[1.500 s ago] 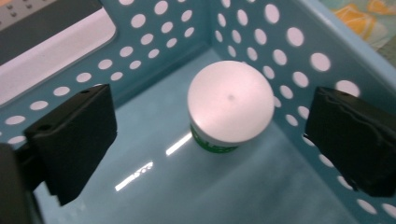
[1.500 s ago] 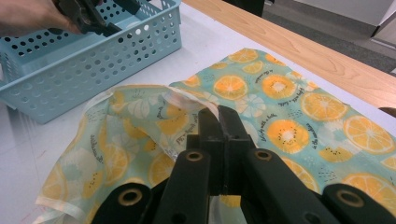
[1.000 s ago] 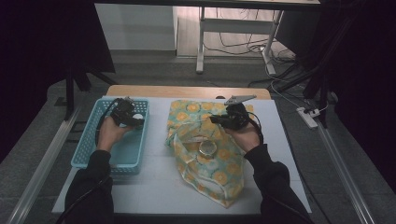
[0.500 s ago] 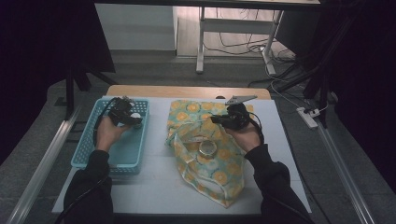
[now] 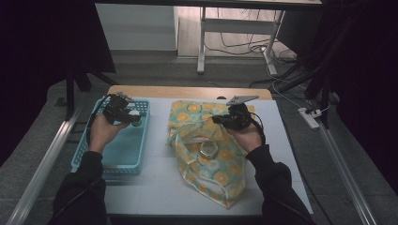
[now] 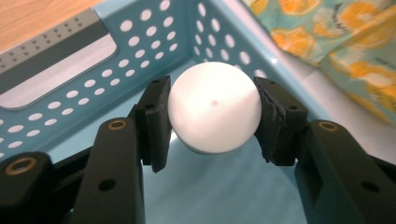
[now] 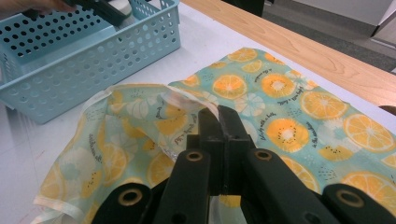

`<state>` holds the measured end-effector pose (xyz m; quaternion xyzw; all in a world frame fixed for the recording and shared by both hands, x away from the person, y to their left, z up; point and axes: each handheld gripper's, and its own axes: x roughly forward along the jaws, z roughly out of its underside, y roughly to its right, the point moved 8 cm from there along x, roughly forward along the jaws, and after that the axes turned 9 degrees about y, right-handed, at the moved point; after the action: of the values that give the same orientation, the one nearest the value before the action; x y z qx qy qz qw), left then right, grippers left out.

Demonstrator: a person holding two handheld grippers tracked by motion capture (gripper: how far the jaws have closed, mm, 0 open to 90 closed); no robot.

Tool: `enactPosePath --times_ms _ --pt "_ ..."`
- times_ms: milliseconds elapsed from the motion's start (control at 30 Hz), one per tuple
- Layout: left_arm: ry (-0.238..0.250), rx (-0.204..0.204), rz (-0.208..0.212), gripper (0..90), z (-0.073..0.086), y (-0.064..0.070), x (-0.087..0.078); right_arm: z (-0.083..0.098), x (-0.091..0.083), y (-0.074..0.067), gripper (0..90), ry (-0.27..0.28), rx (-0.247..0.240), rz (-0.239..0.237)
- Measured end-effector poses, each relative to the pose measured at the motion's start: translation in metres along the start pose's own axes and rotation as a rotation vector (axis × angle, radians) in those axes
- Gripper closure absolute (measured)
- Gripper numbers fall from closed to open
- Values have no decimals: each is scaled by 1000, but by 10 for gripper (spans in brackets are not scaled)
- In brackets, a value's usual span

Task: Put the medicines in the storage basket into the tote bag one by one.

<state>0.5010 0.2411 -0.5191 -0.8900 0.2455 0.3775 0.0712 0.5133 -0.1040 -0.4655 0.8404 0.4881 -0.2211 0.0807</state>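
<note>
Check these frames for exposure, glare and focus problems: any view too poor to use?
High view: dim, with black surroundings, yet the blue basket and orange-print cloth stay legible. Left gripper view: bright and even, the white ball near overexposed, its edges crisp, the near jaws slightly soft. Right gripper view: the cloth is sharp mid-frame, the jaws at the bottom slightly blurred, and there is no glare. All usable.

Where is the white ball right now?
The white ball is pinched between the left gripper's jaws, over the blue basket on the table's left, beside the orange-print cloth.
</note>
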Motion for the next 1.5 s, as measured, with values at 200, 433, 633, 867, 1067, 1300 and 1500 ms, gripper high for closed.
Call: enactPosePath --times_ms 200,433,633,867,1067,1300,1500 --pt "20 7 16 505 -8 11 -11 -1 0 0 900 4 -1 -1" --pt "50 47 47 505 -20 31 -25 -2 -1 0 900 3 -3 1" --pt "67 77 87 505 -24 57 -30 -2 -1 0 900 4 -1 3" --pt "79 88 132 505 -32 79 -35 -1 -1 0 900 4 3 2" --pt "96 120 185 505 -34 103 -40 0 -2 1 900 7 4 1" --pt "92 179 231 505 -37 132 -41 1 -1 1 900 6 6 1" --pt "86 214 289 505 -40 162 -37 0 -1 0 900 5 4 -2"
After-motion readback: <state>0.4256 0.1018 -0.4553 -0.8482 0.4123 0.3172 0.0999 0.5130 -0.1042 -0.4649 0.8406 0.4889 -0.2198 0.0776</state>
